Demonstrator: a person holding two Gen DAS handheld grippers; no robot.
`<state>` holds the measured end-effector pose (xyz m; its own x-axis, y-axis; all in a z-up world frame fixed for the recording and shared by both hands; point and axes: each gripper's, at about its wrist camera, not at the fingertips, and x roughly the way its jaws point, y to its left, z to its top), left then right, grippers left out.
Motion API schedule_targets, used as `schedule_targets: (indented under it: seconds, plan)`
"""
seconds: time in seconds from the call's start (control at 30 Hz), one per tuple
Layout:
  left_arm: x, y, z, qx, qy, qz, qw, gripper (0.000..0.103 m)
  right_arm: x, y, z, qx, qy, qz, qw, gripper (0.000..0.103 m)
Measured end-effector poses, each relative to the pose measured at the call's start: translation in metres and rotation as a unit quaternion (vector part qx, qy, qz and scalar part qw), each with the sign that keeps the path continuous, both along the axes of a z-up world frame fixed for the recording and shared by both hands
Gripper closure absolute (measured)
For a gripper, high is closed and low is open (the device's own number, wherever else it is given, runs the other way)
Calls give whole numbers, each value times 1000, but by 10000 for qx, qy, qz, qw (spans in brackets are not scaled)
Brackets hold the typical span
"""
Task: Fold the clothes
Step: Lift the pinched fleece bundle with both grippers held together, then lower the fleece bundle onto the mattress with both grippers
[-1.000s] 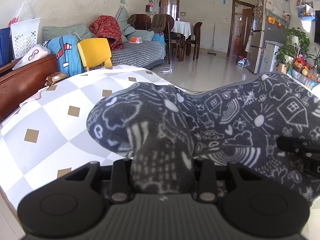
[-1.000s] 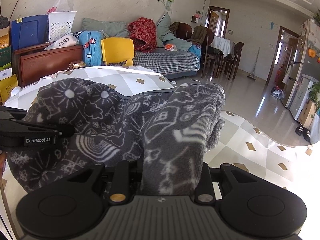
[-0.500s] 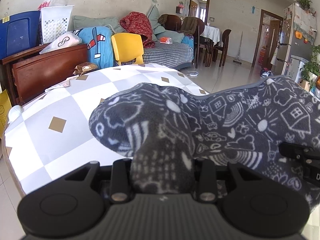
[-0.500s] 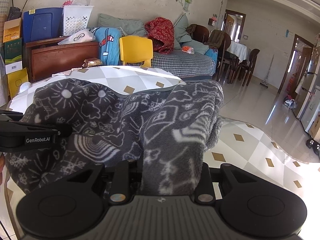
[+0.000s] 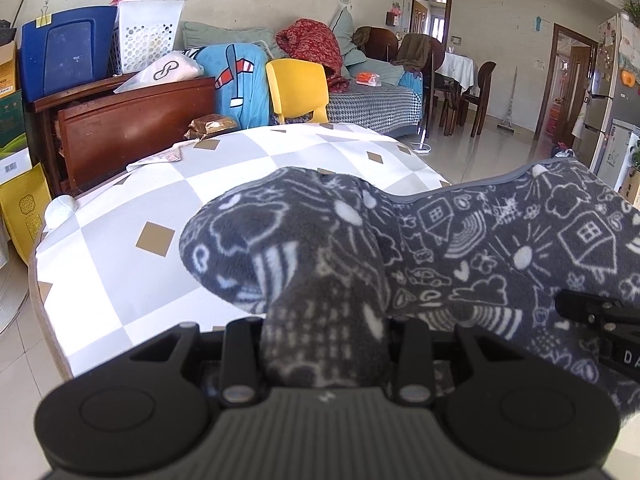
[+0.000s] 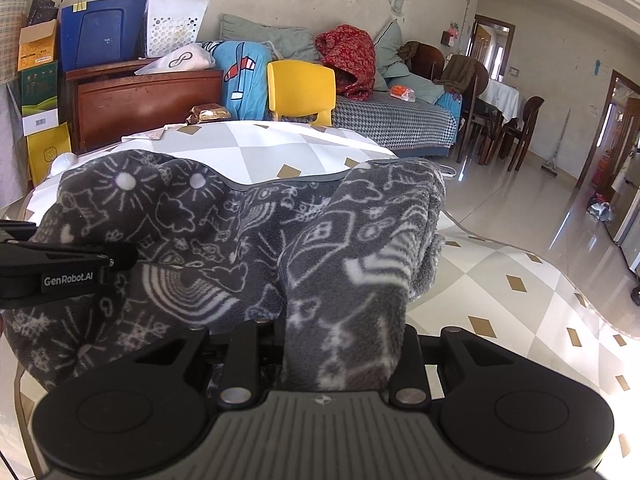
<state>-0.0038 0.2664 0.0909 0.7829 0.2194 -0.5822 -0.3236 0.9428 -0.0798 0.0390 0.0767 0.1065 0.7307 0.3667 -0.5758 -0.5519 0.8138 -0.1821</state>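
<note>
- Sunlit living-room clutter surrounds a table (image 5: 120, 264) spread with a grey-and-white checked cloth with gold diamonds, and everything happens above it.
- Nearest the left wrist camera, the left gripper (image 5: 326, 340) is clamped on a bunched corner of a dark grey fleece garment (image 5: 480, 248) printed with white houses, suns and clouds; the fabric bulges forward over its fingers, hiding the tips.
- Nearest the right wrist camera, the right gripper (image 6: 338, 344) is likewise pinched tight on the garment's (image 6: 224, 232) other gathered corner, the cloth swelling up between its fingers.
- Stretched between the two grippers, the fleece is held above the near part of the table, its piped edge sagging in the middle.
- Each camera catches the other gripper at its frame edge, against the fabric.
- Past the table's far edge stands a yellow chair (image 5: 298, 88).
- Left of it sit a brown wooden cabinet (image 5: 120, 120), topped by a blue bin (image 5: 64, 52) and a white perforated basket (image 5: 150, 38).
- Farther back, a sofa (image 6: 396, 120) with a checked cover carries a red bundle (image 6: 348, 56) and cushions.
</note>
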Motion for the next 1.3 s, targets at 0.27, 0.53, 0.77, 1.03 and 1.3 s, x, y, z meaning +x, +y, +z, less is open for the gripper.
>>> schedule_targets:
  seconds: [0.27,0.53,0.77,1.03,1.3]
  plan:
    - [1,22,-11,-57,120,305,9994,70,9,26,-13,11,109,152,9998,76]
    - [6,48,-27,-236,513,1092,9924,49,21,42,-30,-35,199,146,9997,65]
    - [-1,65,-28,-359,435,1583,9858,27,21,32,-39,-105,317,-129,9994,59]
    - [-1,46,-29,-413,548,1175,9907,26,12,17,-41,138,530,-34,9985,59]
    - [-16,20,-46,-420,778,803,9928,19,-3,16,-69,86,863,52,9962,58]
